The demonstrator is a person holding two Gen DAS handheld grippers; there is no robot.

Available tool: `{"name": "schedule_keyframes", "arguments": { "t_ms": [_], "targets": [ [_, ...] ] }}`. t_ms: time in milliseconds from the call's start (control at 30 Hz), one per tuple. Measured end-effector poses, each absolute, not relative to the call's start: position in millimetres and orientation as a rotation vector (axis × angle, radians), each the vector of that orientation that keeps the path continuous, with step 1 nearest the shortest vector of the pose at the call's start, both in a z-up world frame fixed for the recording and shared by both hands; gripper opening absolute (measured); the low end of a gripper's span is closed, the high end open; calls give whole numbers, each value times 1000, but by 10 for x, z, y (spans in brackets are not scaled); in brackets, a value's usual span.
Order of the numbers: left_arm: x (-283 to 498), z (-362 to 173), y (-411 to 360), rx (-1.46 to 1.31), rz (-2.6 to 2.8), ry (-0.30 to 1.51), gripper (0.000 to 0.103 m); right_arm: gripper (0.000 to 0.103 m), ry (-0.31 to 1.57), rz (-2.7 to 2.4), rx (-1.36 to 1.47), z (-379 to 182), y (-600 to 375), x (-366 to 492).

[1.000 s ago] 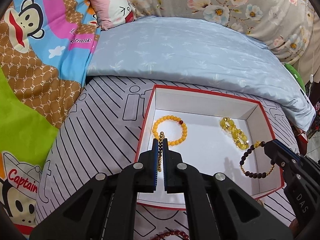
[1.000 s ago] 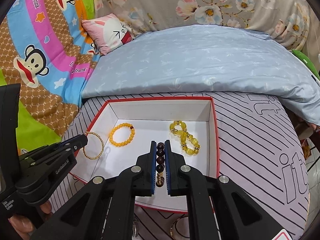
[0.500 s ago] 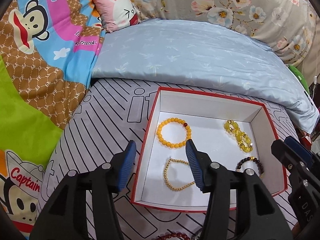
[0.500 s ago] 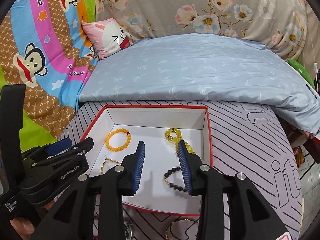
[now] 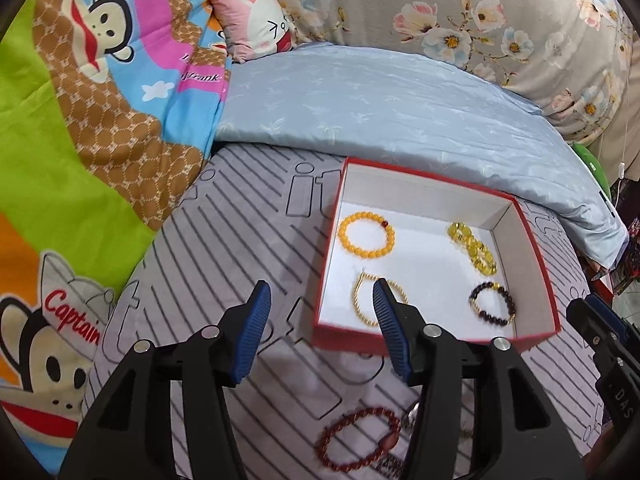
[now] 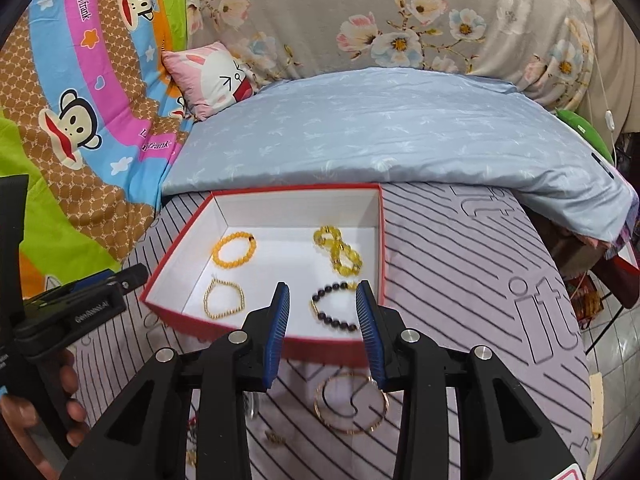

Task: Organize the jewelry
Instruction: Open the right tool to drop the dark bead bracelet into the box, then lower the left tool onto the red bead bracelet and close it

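A red box (image 5: 540, 264) (image 6: 382, 240) with a white inside lies on the striped sheet. In it lie an orange bead bracelet (image 5: 366, 234) (image 6: 234, 249), a yellow bead bracelet (image 5: 472, 246) (image 6: 338, 254), a thin gold chain (image 5: 362, 300) (image 6: 223, 299) and a dark bead bracelet (image 5: 492, 304) (image 6: 334, 308). My left gripper (image 5: 320, 298) is open and empty above the box's near left corner. My right gripper (image 6: 322, 298) is open and empty above the box's near edge. A red bead bracelet (image 5: 356, 444) and a gold bangle (image 6: 351, 404) lie on the sheet in front of the box.
A blue quilt (image 5: 380, 108) lies behind the box, with a pink cushion (image 5: 256, 20) and floral bedding (image 6: 400, 20) beyond. A cartoon monkey blanket (image 5: 80, 120) covers the left. The bed's edge drops off at the right (image 6: 600, 320). Small trinkets (image 6: 276, 436) lie near the bangle.
Both grippers opened and let go: the gold chain and the dark bead bracelet now lie in the box. Both grippers have drawn back toward the near side.
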State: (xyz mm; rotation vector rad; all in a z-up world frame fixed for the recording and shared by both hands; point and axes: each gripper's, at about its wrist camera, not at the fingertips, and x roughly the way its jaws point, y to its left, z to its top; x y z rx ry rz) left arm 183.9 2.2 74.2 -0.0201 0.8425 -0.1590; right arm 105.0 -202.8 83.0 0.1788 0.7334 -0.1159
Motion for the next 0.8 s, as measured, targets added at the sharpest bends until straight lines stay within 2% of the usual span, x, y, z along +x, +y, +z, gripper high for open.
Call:
{"name": "schedule_keyframes", "arguments": {
  "t_ms": [400,800],
  "targets": [
    [1309,340,253,-4,-146,931,52,35,815,-128,198,512,-1991,463],
    [1182,4,152,39,-162,960,52,35,900,-126,211,197,-1940,194]
  ]
}}
